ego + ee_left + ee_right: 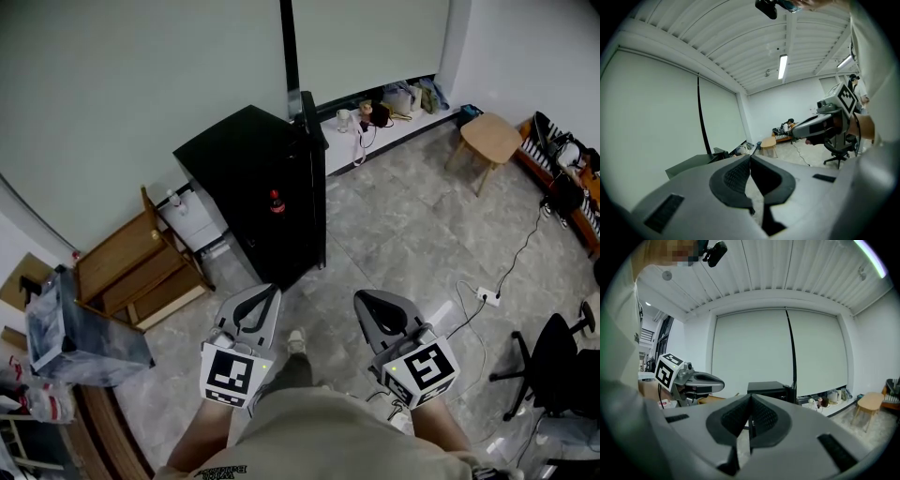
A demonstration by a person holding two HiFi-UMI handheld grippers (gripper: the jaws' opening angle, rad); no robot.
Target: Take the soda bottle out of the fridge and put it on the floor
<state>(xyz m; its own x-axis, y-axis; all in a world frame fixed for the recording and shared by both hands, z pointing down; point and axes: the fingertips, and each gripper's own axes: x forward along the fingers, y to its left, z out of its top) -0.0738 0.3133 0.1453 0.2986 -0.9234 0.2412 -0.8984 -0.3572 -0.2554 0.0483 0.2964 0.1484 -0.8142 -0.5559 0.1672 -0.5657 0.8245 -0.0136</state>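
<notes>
**Both claws closed, bottle in fridge**

We hold the left claw (270, 291) and right claw (362, 300) side by side above the floor (403, 225), each pressed closed on nothing. The soda bottle (277, 202) stands upright inside the open black fridge (234, 150), well apart from both.

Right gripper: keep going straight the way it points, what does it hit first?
Probably the black fridge, which sits dead ahead of the right gripper past a stretch of floor. Depth is unclear, so the floor could come first.

Head view steeply down, gripper views level, all sharing fridge (248, 178)
</notes>
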